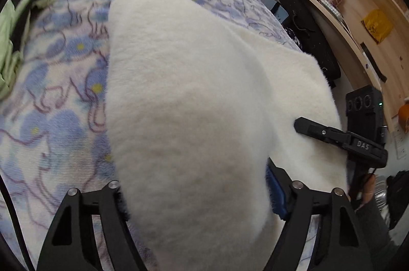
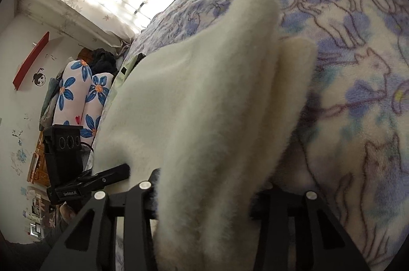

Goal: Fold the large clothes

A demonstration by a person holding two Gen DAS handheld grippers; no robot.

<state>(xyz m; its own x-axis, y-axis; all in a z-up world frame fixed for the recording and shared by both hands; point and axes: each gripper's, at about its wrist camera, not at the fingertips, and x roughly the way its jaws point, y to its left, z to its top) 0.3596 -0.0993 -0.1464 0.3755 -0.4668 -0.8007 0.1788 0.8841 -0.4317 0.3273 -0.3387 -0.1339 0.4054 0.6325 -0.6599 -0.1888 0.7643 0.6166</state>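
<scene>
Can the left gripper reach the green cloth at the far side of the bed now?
Probably not yet. The left gripper has the white fleece garment bunched between its fingers, and the green cloth lies well away across the floral blanket.

Garment [image 1: 189,102]: cream-white, fluffy, plain. Blanket [image 1: 51,102] beneath the grippers: white fleece, blue flowers, yellow centres, purple line drawings. Gripper frames: black.

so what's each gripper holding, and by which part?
Both hold the white fleece garment: left gripper and right gripper each on a bunched fold near its edge.
</scene>
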